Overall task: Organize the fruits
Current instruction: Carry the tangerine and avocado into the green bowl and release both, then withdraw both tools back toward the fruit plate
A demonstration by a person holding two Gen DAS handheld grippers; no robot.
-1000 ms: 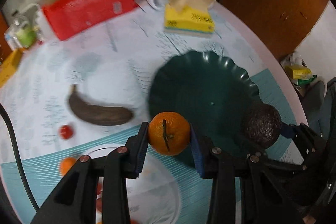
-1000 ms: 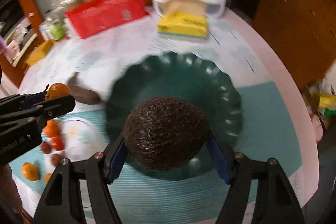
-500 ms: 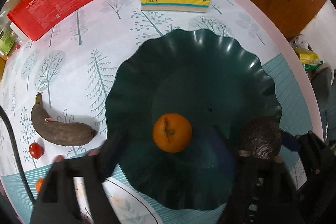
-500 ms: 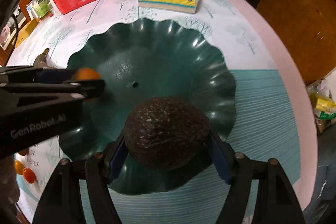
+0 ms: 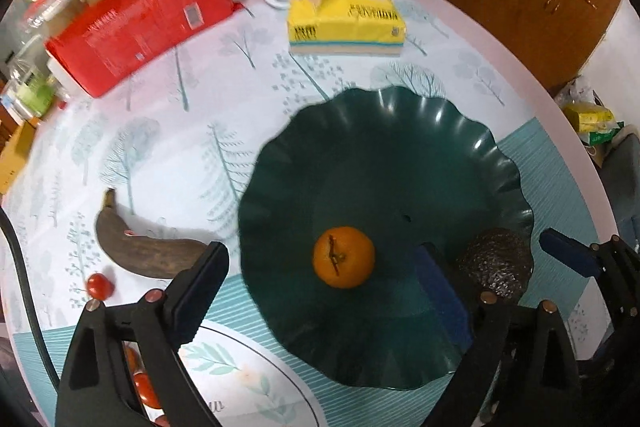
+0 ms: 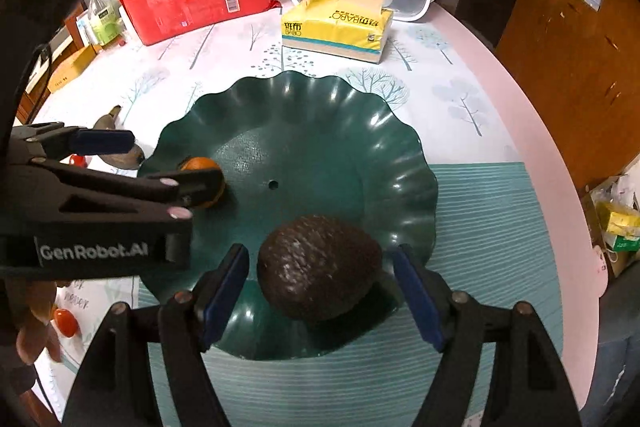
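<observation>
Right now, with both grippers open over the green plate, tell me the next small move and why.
Probably draw the left gripper back toward the banana on the cloth. The orange and avocado already sit free on the green plate, and the right gripper is open around the avocado, so the banana looks like the nearest fruit left.

From my feed: scalloped green plate (image 6: 404,151) is glossy, looks like smooth plastic, highlights on every ripple. Avocado (image 6: 318,267) skin rough, pebbled, slight sheen. Mandarin (image 5: 343,257) finely dimpled, semi-matt. Overripe banana (image 5: 140,247) dull, leathery brown. Cherry tomato (image 5: 98,285) slick and shiny. Tablecloth (image 6: 460,99) reads as smooth printed vinyl. Tissue pack (image 6: 336,27) in glossy plastic film, soft paper tissue on top. Red cup pack (image 6: 196,7) in shiny crinkled film. Cabinet (image 6: 568,67) matt wood. Gripper fingers (image 6: 418,297) matt black plastic, blue pads.
</observation>
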